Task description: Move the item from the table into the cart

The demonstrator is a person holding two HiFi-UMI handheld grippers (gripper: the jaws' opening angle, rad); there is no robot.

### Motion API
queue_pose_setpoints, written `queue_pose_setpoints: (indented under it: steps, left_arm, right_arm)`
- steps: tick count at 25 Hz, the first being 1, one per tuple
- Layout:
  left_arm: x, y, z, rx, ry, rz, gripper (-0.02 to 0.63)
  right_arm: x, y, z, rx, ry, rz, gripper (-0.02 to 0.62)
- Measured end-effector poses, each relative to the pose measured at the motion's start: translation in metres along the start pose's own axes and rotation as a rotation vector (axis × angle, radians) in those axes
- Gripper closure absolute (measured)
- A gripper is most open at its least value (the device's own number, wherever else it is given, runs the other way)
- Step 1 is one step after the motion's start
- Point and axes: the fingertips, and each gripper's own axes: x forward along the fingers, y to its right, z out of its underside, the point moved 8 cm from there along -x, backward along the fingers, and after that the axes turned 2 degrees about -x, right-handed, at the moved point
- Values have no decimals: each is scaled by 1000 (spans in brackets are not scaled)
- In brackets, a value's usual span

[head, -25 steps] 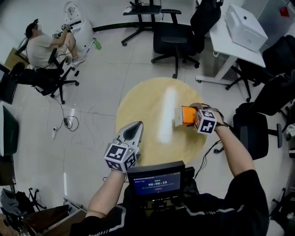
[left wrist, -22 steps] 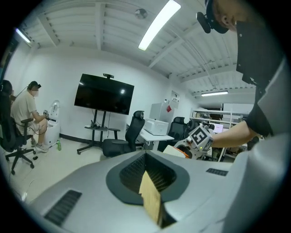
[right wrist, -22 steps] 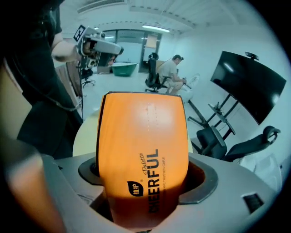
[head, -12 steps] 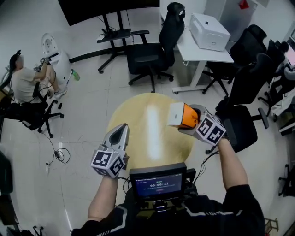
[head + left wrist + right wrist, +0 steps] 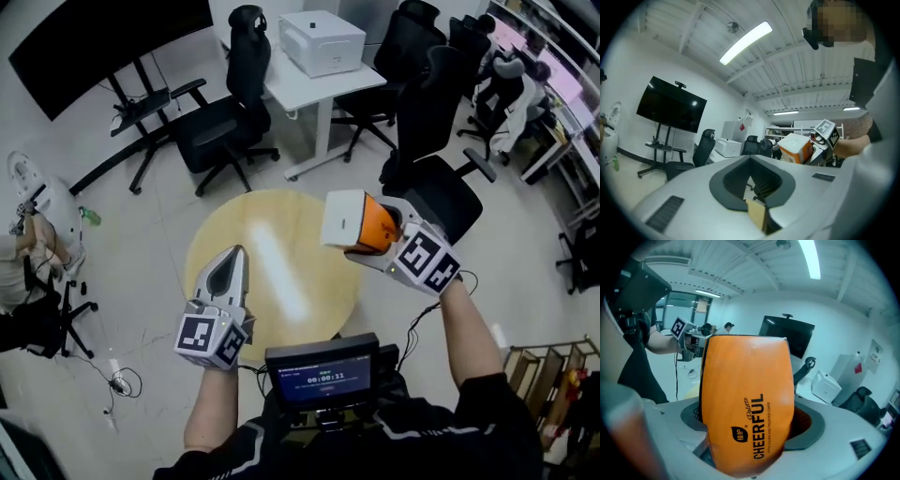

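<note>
Orange-and-white CHEERFUL carton is hanging in the air above the round wooden table, with the right gripper clamping its jaws onto it. Beside it, the left gripper is hovering over the table's near edge, jaws pressed together and empty.

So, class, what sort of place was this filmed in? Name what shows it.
Probably an office or lab workspace: swivel chairs, a white desk with a printer on it, and a big screen on a wheeled stand.
</note>
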Motion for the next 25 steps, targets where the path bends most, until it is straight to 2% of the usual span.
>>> queue_pose_setpoints:
  steps: [3,6,9,12,18,21,25]
  left_arm:
    - [29,23,5,-8,9,129,603]
    - [64,77,6,-3,-17,244,603]
    - [87,149,14,30,-13,379,603]
    - [104,227,27,66,-6,478,603]
    - [125,399,52,63,-43,675,603]
    - [121,477,59,68,-50,780,603]
    - [116,561,77,90,-54,936,603]
  right_arm:
    - [-42,-10,18,91,20,121,173]
    - [-108,-13,48,150,23,245,173]
    - [-181,-23,86,197,34,357,173]
    - [-255,-44,129,249,51,456,173]
    - [-415,-96,208,343,22,640,173]
    - [-488,-133,232,379,13,751,173]
    - [-550,-185,250,429,-23,907,173]
